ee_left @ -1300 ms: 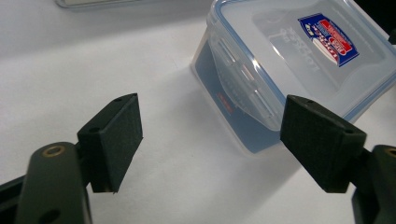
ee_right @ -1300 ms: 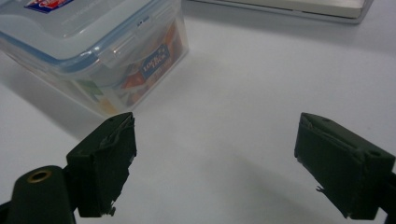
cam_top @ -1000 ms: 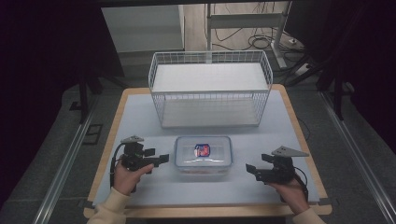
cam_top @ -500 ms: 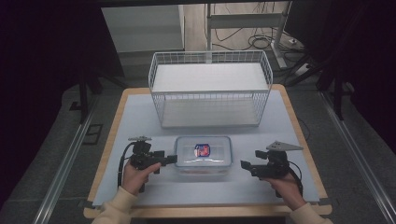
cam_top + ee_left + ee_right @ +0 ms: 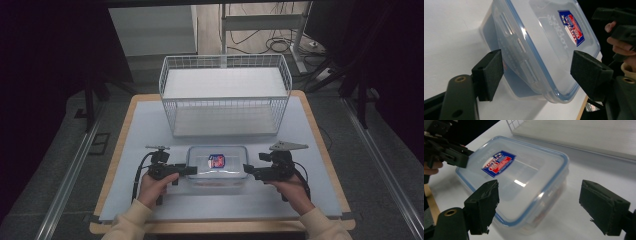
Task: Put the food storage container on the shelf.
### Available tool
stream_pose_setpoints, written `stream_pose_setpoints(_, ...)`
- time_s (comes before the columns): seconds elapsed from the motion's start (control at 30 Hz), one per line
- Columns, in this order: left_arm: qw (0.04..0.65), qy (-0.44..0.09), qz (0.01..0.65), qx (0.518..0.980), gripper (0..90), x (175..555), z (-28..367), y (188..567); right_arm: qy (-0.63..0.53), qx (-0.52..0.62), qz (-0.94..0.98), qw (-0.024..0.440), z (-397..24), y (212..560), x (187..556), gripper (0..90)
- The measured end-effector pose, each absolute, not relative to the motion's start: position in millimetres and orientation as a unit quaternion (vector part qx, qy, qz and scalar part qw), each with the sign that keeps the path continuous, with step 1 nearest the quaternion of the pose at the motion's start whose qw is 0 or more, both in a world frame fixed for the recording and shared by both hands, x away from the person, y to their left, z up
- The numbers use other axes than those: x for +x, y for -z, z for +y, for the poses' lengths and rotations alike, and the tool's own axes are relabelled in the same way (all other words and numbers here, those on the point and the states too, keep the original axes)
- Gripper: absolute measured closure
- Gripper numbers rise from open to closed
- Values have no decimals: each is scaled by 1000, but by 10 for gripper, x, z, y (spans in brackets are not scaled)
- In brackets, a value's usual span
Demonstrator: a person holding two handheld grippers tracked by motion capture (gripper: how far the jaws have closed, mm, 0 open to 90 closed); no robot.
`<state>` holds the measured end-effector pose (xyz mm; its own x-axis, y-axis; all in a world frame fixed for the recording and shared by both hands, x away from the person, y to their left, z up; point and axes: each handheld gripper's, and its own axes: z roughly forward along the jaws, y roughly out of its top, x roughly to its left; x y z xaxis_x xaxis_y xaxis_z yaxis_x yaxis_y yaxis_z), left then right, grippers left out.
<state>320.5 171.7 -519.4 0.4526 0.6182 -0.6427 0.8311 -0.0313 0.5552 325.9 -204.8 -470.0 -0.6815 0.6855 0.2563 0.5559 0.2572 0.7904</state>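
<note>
1. At table centre-front, you're closing both grippers in on the clear plastic container [image 5: 217, 166] from either end; a second ago they sat farther out.
2. Left gripper [image 5: 190, 170]: jaws have just been narrowing, lid edge between them, pads not pressing yet, so released. Its tip is touching the container's left end.
3. Container: rigid transparent box, rounded corners, blue seal line, snap-latch flap, red-blue label [image 5: 573, 26] on the lid.
4. Right gripper [image 5: 247, 170]: jaws wide apart, straddling the corner, gripping nothing.
5. Behind, the white wire basket [image 5: 225, 95] is standing open-topped, likely the destination.
</note>
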Motion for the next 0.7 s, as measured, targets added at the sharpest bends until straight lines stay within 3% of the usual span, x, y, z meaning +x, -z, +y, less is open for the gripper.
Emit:
stream_pose_setpoints(0.2, 477, 117, 516, 701, 277, 3222, 1731, 5198, -463, 392, 792, 64, -2046, 4701, 3254, 164)
stream_pose_setpoints(0.37, 484, 95, 519, 698, 369, 3191, 1751, 5158, -466, 396, 789, 57, -2083, 4695, 3274, 168)
stream_pose_setpoints(0.7, 486, 156, 518, 687, 254, 3276, 1719, 5279, -464, 398, 789, 56, -2097, 4705, 3282, 168)
